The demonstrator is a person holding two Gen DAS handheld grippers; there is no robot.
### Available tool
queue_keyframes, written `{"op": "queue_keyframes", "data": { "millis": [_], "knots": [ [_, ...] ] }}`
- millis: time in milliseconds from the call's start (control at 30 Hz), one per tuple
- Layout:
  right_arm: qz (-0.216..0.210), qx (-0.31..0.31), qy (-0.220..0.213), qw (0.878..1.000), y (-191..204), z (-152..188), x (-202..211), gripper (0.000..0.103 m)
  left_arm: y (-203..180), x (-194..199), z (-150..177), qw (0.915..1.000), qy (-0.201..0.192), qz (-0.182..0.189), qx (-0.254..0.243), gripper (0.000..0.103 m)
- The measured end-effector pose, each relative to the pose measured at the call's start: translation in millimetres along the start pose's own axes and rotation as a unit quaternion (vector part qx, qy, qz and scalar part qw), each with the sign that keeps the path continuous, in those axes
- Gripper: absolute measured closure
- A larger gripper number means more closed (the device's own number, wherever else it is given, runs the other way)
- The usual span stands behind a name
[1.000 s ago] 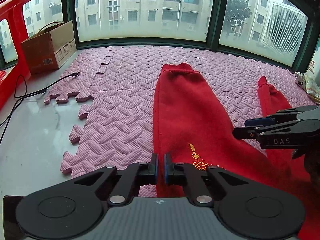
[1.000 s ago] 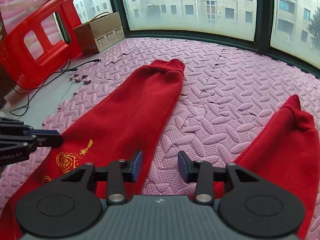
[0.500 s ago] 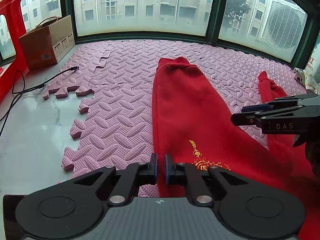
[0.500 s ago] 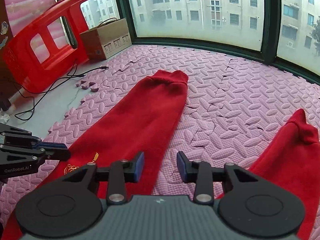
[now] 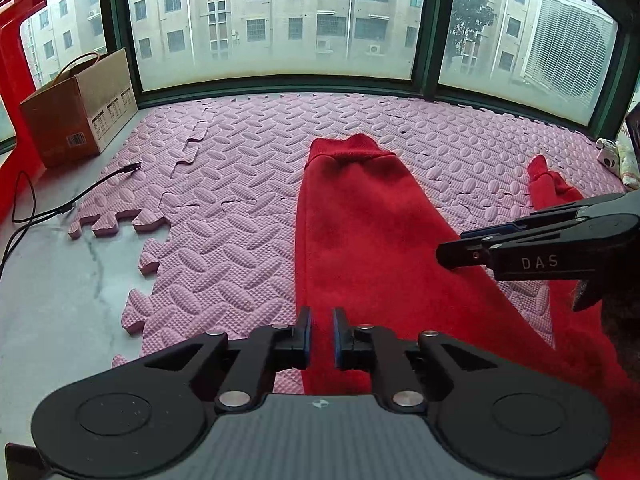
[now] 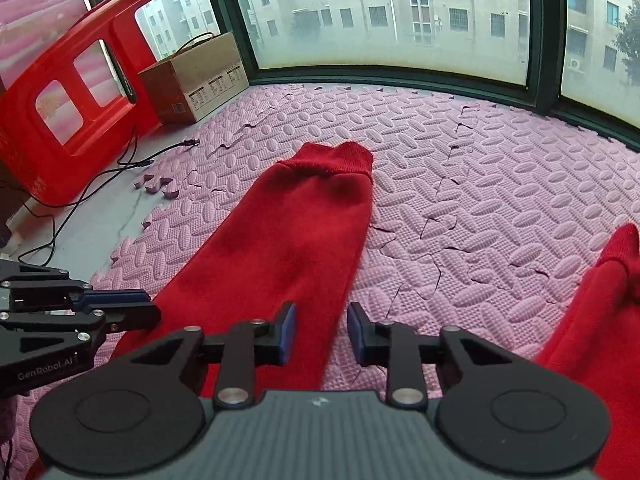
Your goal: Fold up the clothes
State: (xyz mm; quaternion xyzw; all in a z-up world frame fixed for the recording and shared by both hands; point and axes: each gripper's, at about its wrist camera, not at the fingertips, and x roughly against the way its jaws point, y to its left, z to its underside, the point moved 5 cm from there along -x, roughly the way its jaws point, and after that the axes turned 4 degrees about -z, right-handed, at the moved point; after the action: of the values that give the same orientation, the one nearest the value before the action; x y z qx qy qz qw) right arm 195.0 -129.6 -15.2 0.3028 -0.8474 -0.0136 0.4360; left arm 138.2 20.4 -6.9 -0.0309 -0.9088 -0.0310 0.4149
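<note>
A red garment (image 5: 360, 240) lies flat on the pink foam mat (image 5: 224, 216), one long limb ending in a ribbed cuff (image 5: 348, 148). A second red limb (image 6: 600, 320) lies to the right. My left gripper (image 5: 320, 336) hovers over the near limb's left edge, its jaws a narrow slit with red cloth showing through. In the right wrist view the left gripper (image 6: 154, 308) sits at that limb's left side. My right gripper (image 6: 322, 332) hangs over the limb's right edge, jaws closing, with cloth and mat between pads that do not press on it.
A cardboard box (image 5: 76, 120) and a red plastic stool (image 6: 68, 100) stand at the far left by the window. A black cable (image 5: 72, 204) trails over bare marble floor (image 5: 48, 300) left of the mat. Small items (image 5: 616, 156) lie at the far right edge.
Both grippers moved forward along the red limb. The gold embroidery slid out of sight under the left gripper. The right jaws narrowed and the left slit widened a little.
</note>
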Motion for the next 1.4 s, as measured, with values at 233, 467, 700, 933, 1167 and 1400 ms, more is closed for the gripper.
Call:
{"op": "queue_keyframes", "data": {
  "millis": [233,467,700,933,1167,1400],
  "knots": [
    [0.023,0.021,-0.012,0.999,2,1,-2,0.094,5,-9,-1,0.9999,0.004,-0.012,-0.008,0.096],
    [-0.001,0.025,-0.016,1.0,-3,-4,17,0.091,6,2,-5,0.9998,-0.006,-0.015,-0.008,0.092],
    [-0.041,0.088,0.005,0.995,18,22,52,0.09,-17,42,12,0.998,-0.019,0.056,-0.02,0.093],
    [-0.043,0.145,0.031,0.988,46,60,51,0.088,-40,58,48,0.9947,0.009,0.093,-0.043,0.093],
    [-0.029,0.196,0.026,0.98,77,83,62,0.08,-26,67,77,0.9968,0.023,0.066,-0.04,0.093],
    [-0.013,0.227,0.001,0.974,96,96,80,0.07,-18,74,81,0.9984,0.018,0.049,-0.023,0.092]
  ]
}}
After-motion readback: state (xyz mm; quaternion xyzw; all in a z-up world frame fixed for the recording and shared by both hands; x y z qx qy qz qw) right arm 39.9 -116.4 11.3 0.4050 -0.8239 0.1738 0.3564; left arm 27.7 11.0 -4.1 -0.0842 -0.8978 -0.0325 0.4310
